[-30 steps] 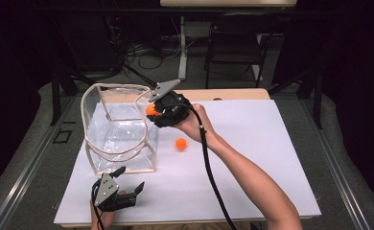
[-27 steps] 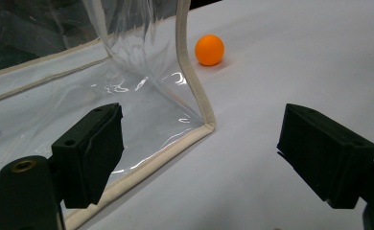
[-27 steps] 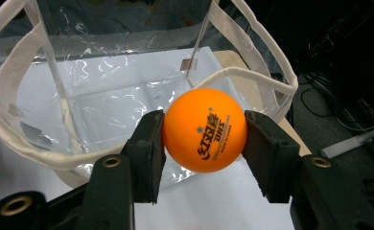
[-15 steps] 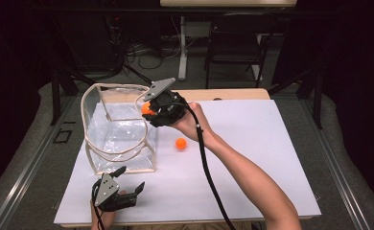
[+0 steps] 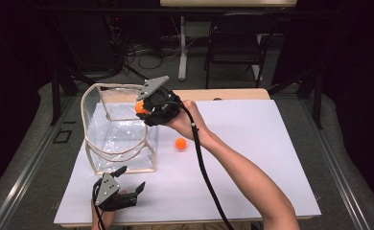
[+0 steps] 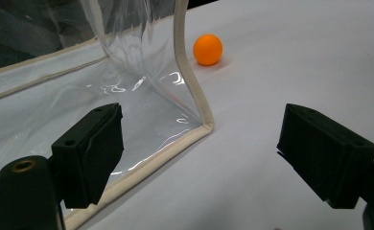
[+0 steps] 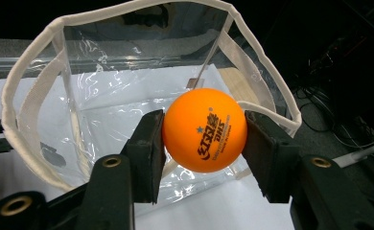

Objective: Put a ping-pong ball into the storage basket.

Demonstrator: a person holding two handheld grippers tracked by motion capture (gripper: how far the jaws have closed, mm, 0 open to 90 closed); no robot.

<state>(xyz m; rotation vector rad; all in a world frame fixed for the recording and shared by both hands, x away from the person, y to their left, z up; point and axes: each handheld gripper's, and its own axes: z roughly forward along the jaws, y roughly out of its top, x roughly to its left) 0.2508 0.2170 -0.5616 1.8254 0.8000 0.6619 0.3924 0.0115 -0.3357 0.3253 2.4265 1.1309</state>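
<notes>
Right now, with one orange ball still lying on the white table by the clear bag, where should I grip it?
Take the loose orange ball across its middle, jaws straddling it from above. It is round, so any width fits, but the clear bag stands beside it, so come from the open side away from the bag.

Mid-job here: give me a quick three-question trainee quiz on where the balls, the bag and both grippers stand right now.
1. True or false: the right hand-held gripper is clamped on an orange table-tennis ball with printed lettering.
2. Where does the second, plain orange ball lie? A) inside the clear plastic bag with cream fabric trim; B) on the white tabletop beside the bag; C) between the left hand-held gripper's jaws.
3. In a word, how do the jaws of the left hand-held gripper stand?

Key: 1 true. 2 B. 3 open, with nothing between them, low on the tabletop near the bag's corner.
</notes>
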